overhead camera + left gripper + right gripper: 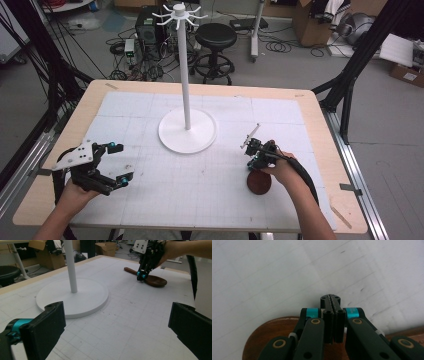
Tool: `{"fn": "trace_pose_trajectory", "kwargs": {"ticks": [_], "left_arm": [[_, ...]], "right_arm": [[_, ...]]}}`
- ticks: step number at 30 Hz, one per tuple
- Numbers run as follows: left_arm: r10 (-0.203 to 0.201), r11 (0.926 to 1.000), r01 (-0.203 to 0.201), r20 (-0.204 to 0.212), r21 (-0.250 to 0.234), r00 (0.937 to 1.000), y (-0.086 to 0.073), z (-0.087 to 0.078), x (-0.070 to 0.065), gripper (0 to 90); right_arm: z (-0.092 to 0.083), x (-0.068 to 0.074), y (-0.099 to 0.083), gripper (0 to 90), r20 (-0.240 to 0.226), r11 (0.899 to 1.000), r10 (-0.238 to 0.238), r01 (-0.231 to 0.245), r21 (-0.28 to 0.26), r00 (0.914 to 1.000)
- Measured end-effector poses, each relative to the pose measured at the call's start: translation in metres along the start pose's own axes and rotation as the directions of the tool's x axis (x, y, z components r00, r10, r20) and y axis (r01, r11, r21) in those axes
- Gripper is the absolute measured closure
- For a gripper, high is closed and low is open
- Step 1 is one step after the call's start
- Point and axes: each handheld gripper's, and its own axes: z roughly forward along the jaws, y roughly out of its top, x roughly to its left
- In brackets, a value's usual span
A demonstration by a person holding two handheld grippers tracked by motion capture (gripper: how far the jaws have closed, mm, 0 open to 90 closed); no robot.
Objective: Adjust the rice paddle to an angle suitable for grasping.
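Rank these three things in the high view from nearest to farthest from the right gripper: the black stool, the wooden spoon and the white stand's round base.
1. The wooden spoon: directly beneath the right gripper, at the table's near right.
2. The white stand's round base: mid-table, to the gripper's left and farther back.
3. The black stool: on the floor beyond the table's far edge.

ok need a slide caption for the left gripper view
Open left gripper faces the white round-based stand while the shut right gripper meets the brown wooden spoon on the gridded white mat.
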Motion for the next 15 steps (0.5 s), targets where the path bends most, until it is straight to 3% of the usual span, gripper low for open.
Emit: {"fn": "trace_pose_trajectory", "kwargs": {"ticks": [8, 15], "left_arm": [[0.0, 1.0, 0.0, 0.0, 0.002, 1.0, 0.0, 0.0, 0.0, 1.8], [-0.002, 1.0, 0.002, 0.0, -0.004, 1.0, 0.0, 0.0, 0.0, 1.7]], "right_arm": [[-0.003, 0.009, -0.014, 89.9, -0.028, 1.0, 0.003, -0.004, -0.019, 0.9996], [-0.008, 0.019, -0.025, 90.0, -0.045, 1.0, -0.01, 0.01, 0.006, 0.9989]]}}
